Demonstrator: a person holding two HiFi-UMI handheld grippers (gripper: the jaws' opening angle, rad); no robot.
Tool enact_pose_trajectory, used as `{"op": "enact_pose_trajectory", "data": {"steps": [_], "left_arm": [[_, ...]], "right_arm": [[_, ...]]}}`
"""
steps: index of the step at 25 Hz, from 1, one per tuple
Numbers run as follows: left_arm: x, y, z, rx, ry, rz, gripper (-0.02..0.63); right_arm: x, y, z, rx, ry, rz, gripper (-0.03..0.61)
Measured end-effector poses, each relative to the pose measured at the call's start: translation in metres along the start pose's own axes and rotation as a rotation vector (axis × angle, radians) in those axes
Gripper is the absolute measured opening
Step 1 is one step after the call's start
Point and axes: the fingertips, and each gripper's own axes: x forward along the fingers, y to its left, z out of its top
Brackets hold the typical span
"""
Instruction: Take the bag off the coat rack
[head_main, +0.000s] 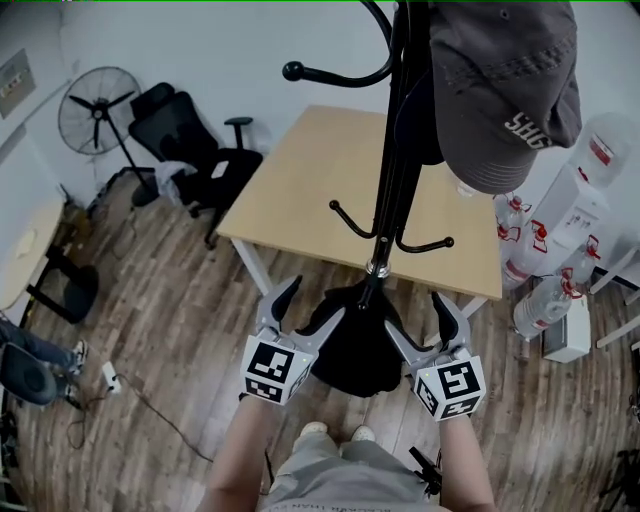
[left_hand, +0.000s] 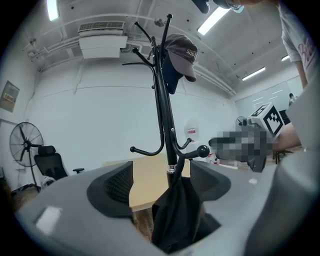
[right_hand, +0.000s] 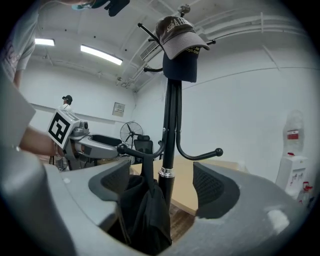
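Note:
A black bag (head_main: 355, 352) hangs from a low hook of the black coat rack (head_main: 392, 150), just above the floor. My left gripper (head_main: 318, 298) stands open at the bag's left side and my right gripper (head_main: 413, 311) stands open at its right side, both pointing at the pole. In the left gripper view the bag (left_hand: 175, 215) hangs in the gap between the spread jaws, near the right one, with no pad pressing on it. In the right gripper view the bag (right_hand: 142, 210) hangs nearer the left jaw, also untouched. A grey cap (head_main: 500, 90) sits on the rack's top.
A wooden table (head_main: 330, 180) stands right behind the rack. A black office chair (head_main: 190, 140) and a floor fan (head_main: 98, 108) are at the back left. Water bottles (head_main: 545, 300) and a dispenser (head_main: 590, 190) stand to the right. Empty rack hooks (head_main: 425, 245) stick out above the bag.

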Motion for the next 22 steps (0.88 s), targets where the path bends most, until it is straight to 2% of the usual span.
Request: {"op": "enact_pose_trajectory", "data": {"steps": [4, 10, 22], "left_arm": [[0.009, 0.006, -0.011, -0.007, 0.015, -0.069, 0.355], [0.017, 0.011, -0.028, -0.013, 0.044, -0.151, 0.328], [0.031, 0.001, -0.083, -0.036, 0.141, -0.28, 0.318]], "right_arm": [[0.0, -0.001, -0.007, 0.042, 0.012, -0.074, 0.35], [0.0, 0.002, -0.023, 0.081, 0.051, -0.158, 0.34], [0.003, 0.015, -0.08, 0.146, 0.162, -0.249, 0.322]]}}
